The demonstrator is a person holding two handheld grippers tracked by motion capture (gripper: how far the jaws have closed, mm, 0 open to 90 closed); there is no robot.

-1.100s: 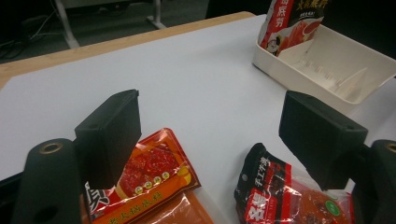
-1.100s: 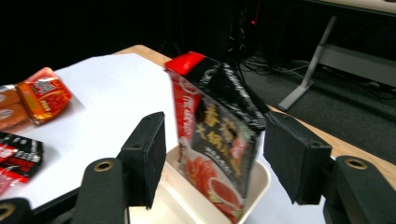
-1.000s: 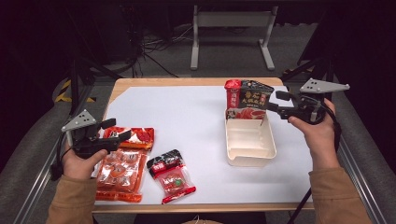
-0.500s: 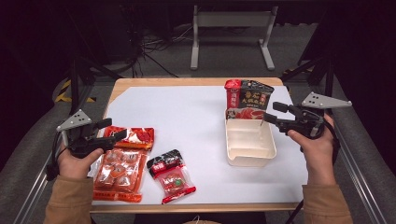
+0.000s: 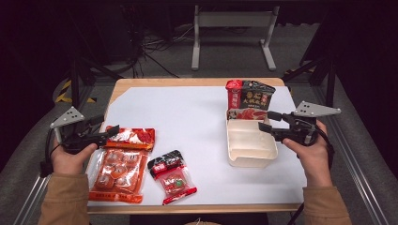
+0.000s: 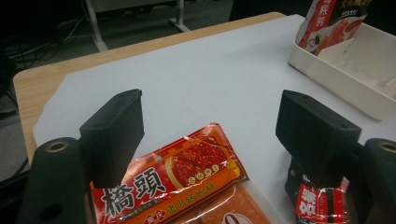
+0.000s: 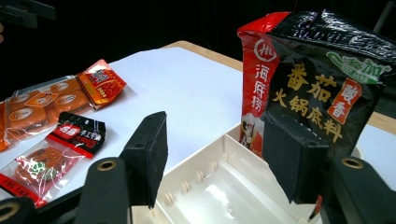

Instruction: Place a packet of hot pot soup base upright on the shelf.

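An orange snack packet point(image 5: 130, 138) lies flat at the table's left, overlapping a larger orange packet point(image 5: 115, 173). A cream tray point(image 5: 248, 145) sits right, with an upright red-and-black sauce pouch point(image 5: 248, 101) in its far end.

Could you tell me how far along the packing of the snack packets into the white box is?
Done: one black-and-red pouch stands in the white box. In hand: nothing; the open left gripper hovers at the orange packet. Left: that, the larger orange packet and the small red packet.

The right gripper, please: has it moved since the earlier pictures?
Yes. In the high view the right gripper has come down and toward the person along the white tray, away from the upright sauce packet.
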